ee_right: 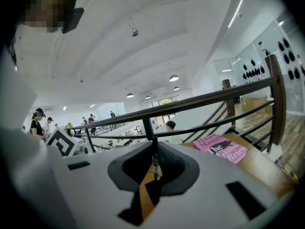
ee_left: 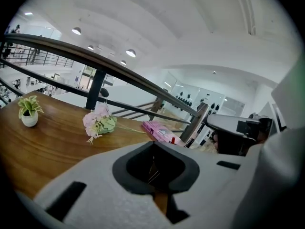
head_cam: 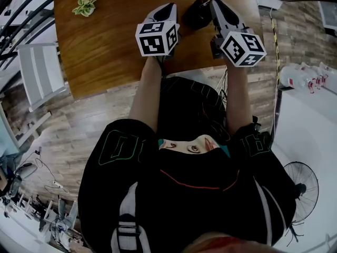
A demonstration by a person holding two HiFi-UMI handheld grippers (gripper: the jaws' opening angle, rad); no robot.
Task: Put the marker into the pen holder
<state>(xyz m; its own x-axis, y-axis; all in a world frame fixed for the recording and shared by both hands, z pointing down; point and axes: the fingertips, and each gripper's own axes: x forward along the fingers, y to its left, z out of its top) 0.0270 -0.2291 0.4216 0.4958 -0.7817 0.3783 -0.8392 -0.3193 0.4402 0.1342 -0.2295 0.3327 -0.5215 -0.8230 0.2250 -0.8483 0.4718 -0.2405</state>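
While I hold both tongs over the far half of the wooden tabletop (head_cam: 105,57), my right tongs (ee_right: 155,171) are pinched tight on the marker (ee_right: 155,157), a thin dark stick standing upright between the closed jaws. My left tongs (ee_left: 155,170) are drawn together too, with nothing between them. The dark pen holder (head_cam: 196,13) stands near the tabletop's far edge, between the two tongs and just beside the right pair's tips, so the marker hangs close to it, not in it. A pink book (ee_right: 224,148) lies at the far right corner, with a small potted plant (ee_left: 28,111) and a pink flower sprig (ee_left: 97,123) along the far edge to the left.
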